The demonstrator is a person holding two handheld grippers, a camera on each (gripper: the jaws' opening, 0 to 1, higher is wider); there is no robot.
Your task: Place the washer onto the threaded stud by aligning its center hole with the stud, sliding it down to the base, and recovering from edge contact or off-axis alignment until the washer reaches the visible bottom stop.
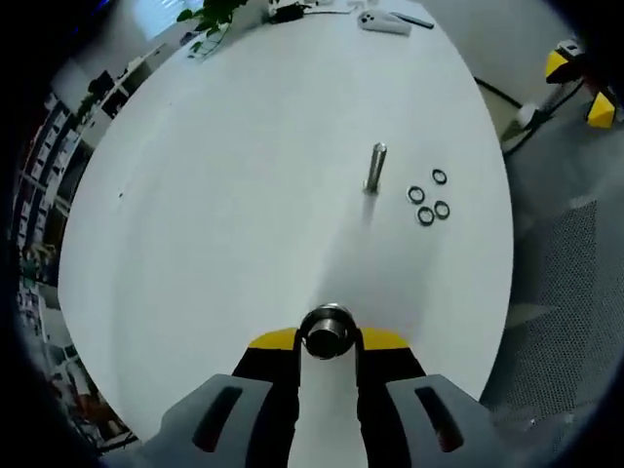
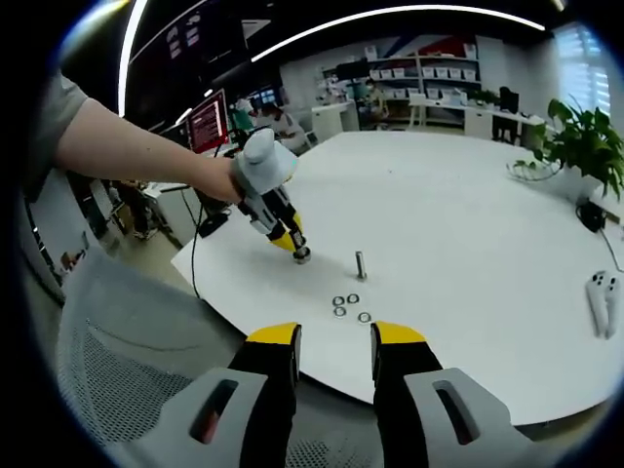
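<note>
While shelving rims the room, white table (image 1: 214, 195) holds stud (image 1: 375, 168), seemingly upright.

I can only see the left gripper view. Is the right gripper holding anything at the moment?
Observer: No. In the right gripper view the right gripper is open, with nothing between its jaws.
Operator: Where is it relative to the table?
Observer: It is off the table, outside the near edge and over a grey mesh chair.
Operator: And how does my left gripper look from that side?
Observer: The left gripper tilts down toward the table. The round metal piece at its tip is low over the surface and apart from the stud.
</note>
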